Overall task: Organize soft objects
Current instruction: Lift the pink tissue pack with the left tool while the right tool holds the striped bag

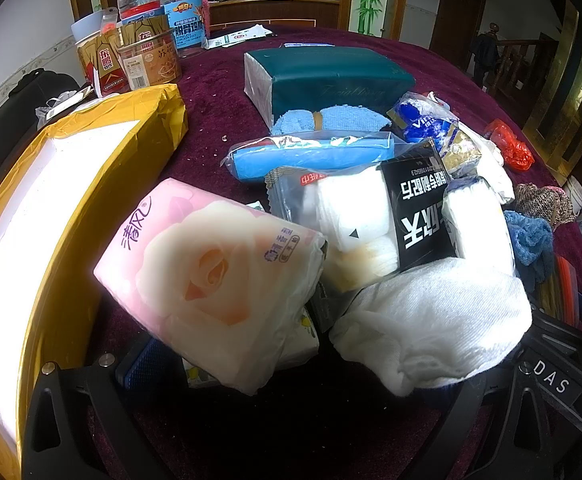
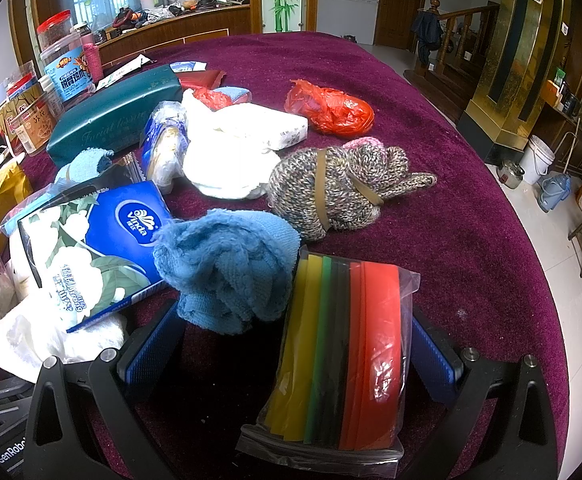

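In the left wrist view my left gripper stands open over the pile; a pink tissue pack and a white towel lie between and over its fingers, neither clamped. Behind them lie a cotton-pad bag with a black label, a blue bagged cloth and a dark green tissue box. In the right wrist view my right gripper is open, with a bag of coloured strips lying between its fingers against the right pad. A blue towel and a Vinda tissue pack lie just ahead.
A yellow parcel lies at the left. Snack jars stand at the back left. A bound knitted bundle, a red plastic bag and white packs lie on the purple tablecloth. The table edge drops off to the right.
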The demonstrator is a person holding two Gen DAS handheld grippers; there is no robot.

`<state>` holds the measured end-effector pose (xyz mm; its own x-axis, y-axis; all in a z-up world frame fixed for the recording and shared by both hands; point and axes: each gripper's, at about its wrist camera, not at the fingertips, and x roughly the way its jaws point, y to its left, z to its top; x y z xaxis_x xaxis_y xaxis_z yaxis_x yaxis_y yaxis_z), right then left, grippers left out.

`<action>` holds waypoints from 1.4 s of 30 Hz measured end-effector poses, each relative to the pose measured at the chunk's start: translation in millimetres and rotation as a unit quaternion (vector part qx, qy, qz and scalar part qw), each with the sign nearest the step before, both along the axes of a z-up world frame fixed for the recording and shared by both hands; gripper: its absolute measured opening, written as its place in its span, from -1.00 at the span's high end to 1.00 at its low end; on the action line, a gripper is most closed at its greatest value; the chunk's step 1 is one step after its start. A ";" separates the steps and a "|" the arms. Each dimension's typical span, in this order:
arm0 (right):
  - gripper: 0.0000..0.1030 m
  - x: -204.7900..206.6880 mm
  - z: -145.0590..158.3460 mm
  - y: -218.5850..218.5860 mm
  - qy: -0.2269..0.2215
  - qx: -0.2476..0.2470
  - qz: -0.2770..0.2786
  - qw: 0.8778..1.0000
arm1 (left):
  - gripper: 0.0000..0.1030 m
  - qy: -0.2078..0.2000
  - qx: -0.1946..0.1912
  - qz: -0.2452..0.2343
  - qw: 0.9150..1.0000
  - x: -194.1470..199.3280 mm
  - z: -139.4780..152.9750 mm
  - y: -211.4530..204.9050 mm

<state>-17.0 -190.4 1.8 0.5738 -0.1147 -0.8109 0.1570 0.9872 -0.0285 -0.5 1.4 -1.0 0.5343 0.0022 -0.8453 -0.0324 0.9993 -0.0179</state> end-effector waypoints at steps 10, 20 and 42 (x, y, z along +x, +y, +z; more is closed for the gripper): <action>-1.00 -5.5 3.2 -4.8 0.012 0.017 0.043 0.999 | -0.99 0.000 -0.003 -0.010 1.000 -2.9 1.3 -2.2; -1.00 -18.5 4.5 -3.4 0.038 0.004 0.063 0.997 | -0.99 0.001 0.004 -0.003 1.000 -3.4 1.6 -3.1; -1.00 -68.6 76.3 -39.6 -0.226 -0.034 -0.052 0.972 | -1.00 -0.198 -0.050 -0.016 0.979 -81.3 117.9 115.0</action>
<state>-85.6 -230.0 78.1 0.8522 -0.2356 -0.4672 0.2678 0.9635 0.0025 -81.8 116.4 116.9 0.8183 -0.0913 -0.5674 0.0272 0.9923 -0.1206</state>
